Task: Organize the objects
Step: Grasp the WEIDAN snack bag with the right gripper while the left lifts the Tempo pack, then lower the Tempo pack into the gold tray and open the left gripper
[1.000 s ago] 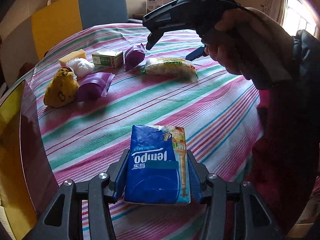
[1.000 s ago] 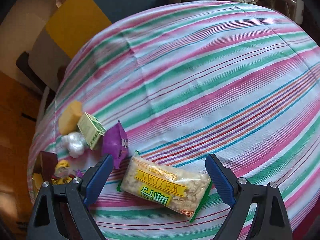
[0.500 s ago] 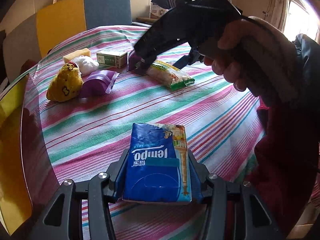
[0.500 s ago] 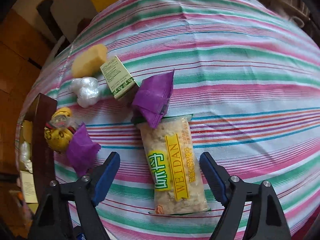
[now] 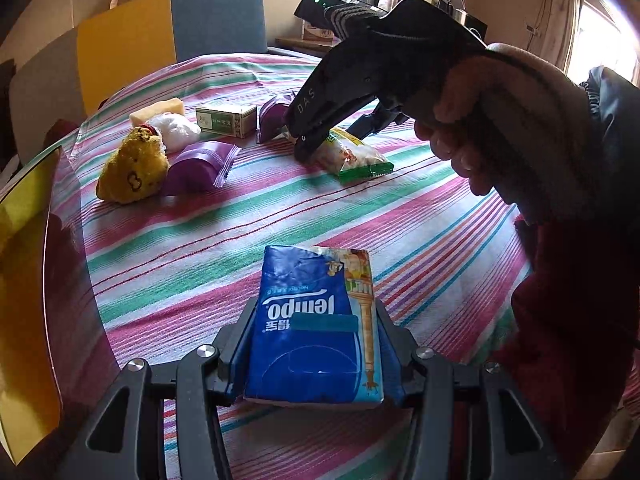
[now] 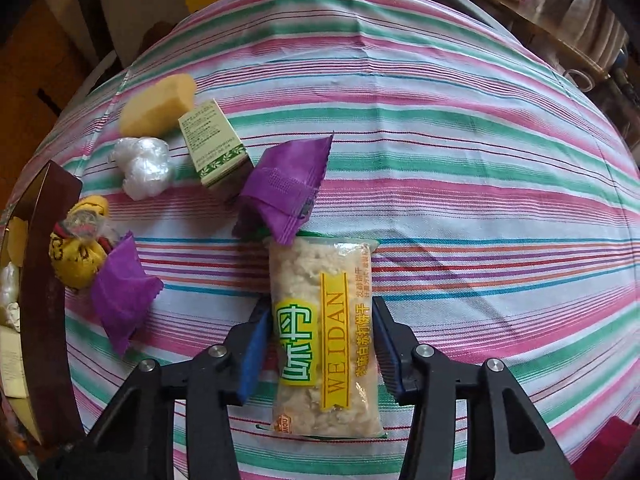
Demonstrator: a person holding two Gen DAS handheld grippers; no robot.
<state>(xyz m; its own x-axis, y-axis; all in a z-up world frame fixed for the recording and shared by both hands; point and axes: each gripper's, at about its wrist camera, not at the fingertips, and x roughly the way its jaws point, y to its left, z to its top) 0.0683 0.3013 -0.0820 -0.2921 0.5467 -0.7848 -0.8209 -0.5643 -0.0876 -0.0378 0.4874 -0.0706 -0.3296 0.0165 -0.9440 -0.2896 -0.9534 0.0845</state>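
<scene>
From the left wrist view, the left gripper (image 5: 316,344) is clamped on a blue Tempo tissue pack (image 5: 316,328), which sits between its blue pads and juts forward over the striped tablecloth (image 5: 200,240). The pack is glossy blue with white lettering and a pictured strip down one side. Farther across the table the right gripper (image 5: 320,142), held in a hand (image 5: 500,120), tips down onto a cracker packet (image 5: 354,156). Beside it lie a purple sachet (image 5: 200,164), a yellow pouch (image 5: 132,172), a green box (image 5: 226,120) and a yellow sponge (image 5: 158,110). Chairs and a bright window stand behind. From the right wrist view, the right gripper (image 6: 320,344) has its pads pressed against both long sides of the cracker packet (image 6: 324,340), which lies flat on the cloth, clear-fronted with a yellow band and green label. Its far end touches another purple sachet (image 6: 288,188). A crumpled white wrap (image 6: 144,168) lies to the left.
</scene>
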